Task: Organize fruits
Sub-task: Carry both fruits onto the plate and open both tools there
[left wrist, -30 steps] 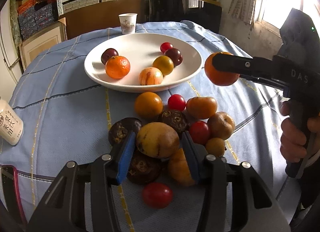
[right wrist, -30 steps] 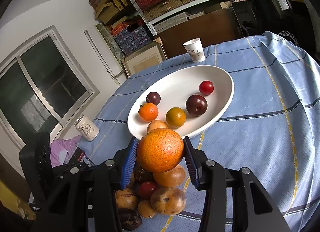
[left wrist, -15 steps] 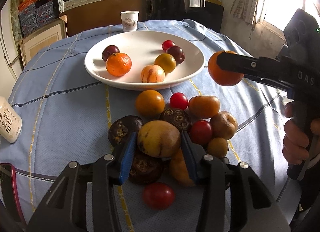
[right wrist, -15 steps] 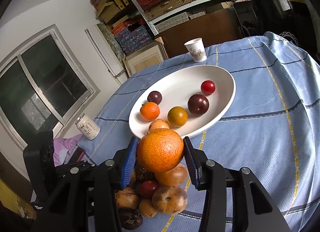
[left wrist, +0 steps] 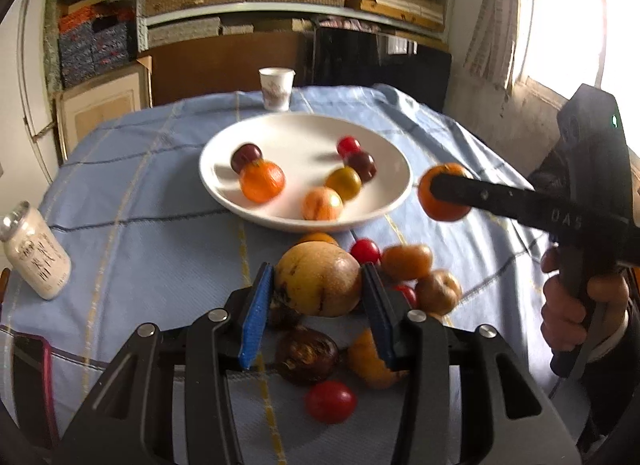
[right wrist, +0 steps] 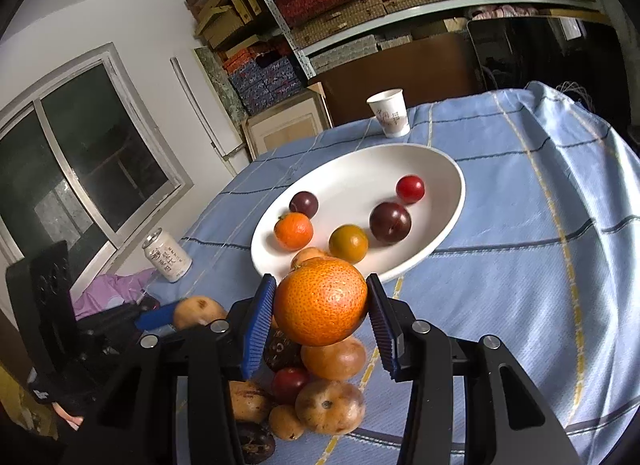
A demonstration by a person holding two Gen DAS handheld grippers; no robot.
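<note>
My left gripper point(left wrist: 318, 293) is shut on a yellow-brown fruit point(left wrist: 318, 284) and holds it a little above the fruit pile point(left wrist: 404, 265) on the blue cloth. My right gripper point(right wrist: 320, 307) is shut on a large orange point(right wrist: 320, 301), held in the air just short of the near rim of the white plate point(right wrist: 444, 225). In the left wrist view the same orange point(left wrist: 442, 191) hangs right of the white plate point(left wrist: 224, 193). Several fruits lie on the plate: a mandarin point(left wrist: 262, 181), dark plums, a red one, a greenish one.
A paper cup point(left wrist: 276, 88) stands behind the plate. A white can point(left wrist: 36, 251) stands at the table's left, with a phone point(left wrist: 30, 381) near the front left corner. Loose fruits lie below my left gripper, among them a red tomato point(left wrist: 330, 401). A hand point(left wrist: 576, 305) grips the right tool.
My left gripper has closed on the yellow-brown fruit and lifted it off the pile. The right gripper has kept still with the orange.
</note>
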